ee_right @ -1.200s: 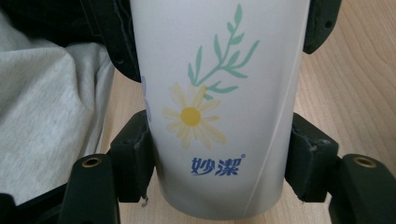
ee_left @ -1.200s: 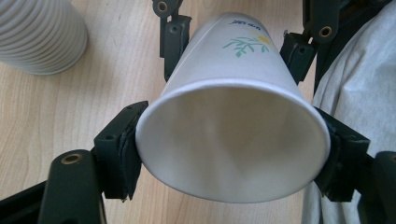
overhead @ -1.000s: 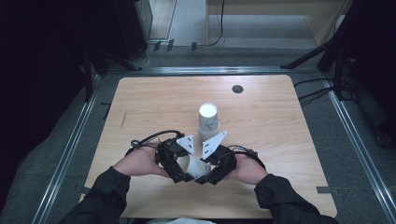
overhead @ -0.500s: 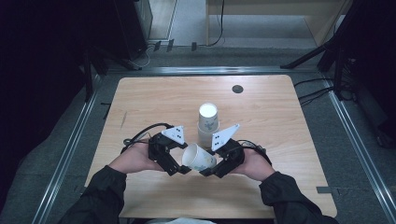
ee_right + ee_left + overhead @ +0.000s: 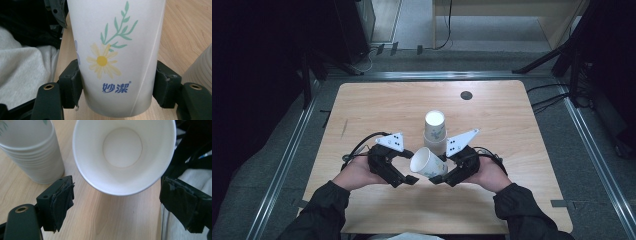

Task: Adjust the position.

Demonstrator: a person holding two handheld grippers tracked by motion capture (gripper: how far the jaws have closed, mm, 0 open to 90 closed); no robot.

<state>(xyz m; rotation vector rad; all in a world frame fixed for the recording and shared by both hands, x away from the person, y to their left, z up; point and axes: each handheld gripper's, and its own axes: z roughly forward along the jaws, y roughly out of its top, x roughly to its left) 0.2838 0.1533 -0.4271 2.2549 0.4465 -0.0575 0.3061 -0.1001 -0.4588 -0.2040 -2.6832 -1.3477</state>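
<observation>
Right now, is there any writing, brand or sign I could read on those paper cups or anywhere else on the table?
"妙潔" with a small registered mark, in blue, on the white flower-printed paper cup held between the fingers of the right gripper.
Stack of white paper cups: part of a green print shows in the left gripper view, no words legible.
Light wooden table: no writing visible.

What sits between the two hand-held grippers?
A single paper cup, tipped sideways in the right hand-held gripper, mouth facing the open left hand-held gripper; the high view shows it.
</observation>
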